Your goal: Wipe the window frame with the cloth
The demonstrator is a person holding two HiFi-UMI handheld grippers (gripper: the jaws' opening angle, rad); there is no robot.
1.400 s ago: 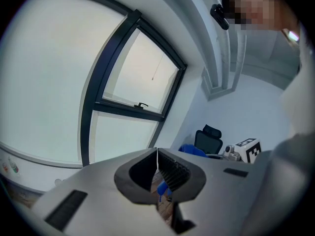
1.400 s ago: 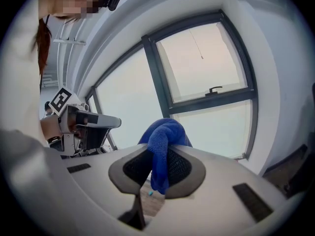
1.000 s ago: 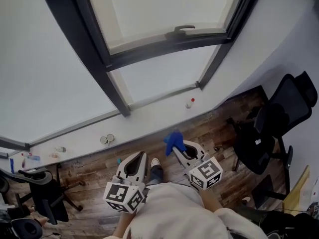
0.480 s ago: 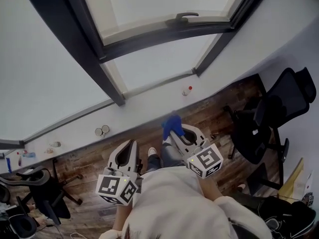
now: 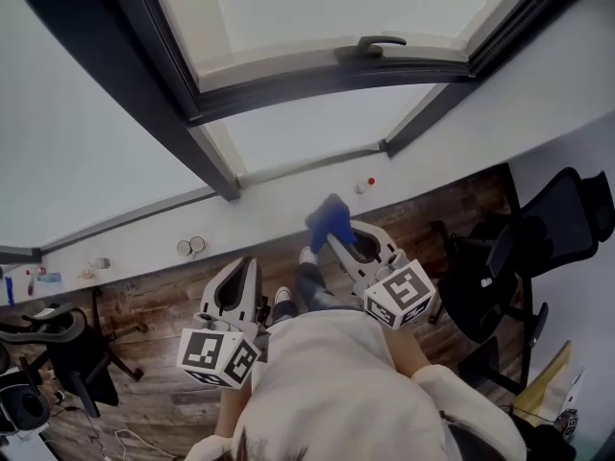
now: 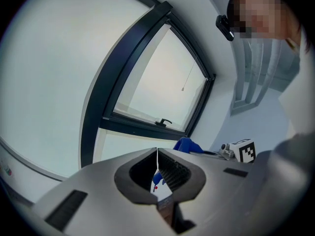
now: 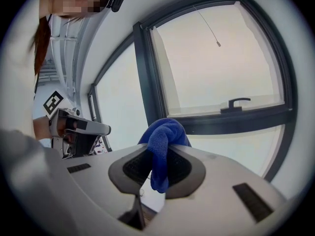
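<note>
A blue cloth [image 5: 329,221] is bunched between the jaws of my right gripper [image 5: 334,230], which is shut on it and points up toward the white sill below the window. In the right gripper view the blue cloth [image 7: 161,149] hangs out of the jaws of my right gripper [image 7: 158,149], under the dark window frame [image 7: 231,120] with its handle [image 7: 238,103]. My left gripper [image 5: 242,267] is shut with nothing in it, lower and to the left. In the left gripper view its tips [image 6: 157,150] meet below the dark frame [image 6: 142,127].
On the white sill [image 5: 279,209] stand a small red-capped bottle [image 5: 368,184] and two small tins [image 5: 189,248]. Black office chairs [image 5: 538,248] stand on the wooden floor at the right, and another chair [image 5: 48,329] at the left.
The right gripper with the cloth has risen toward the sill. The head view has tilted up, and the left gripper has dropped a little to the left.
</note>
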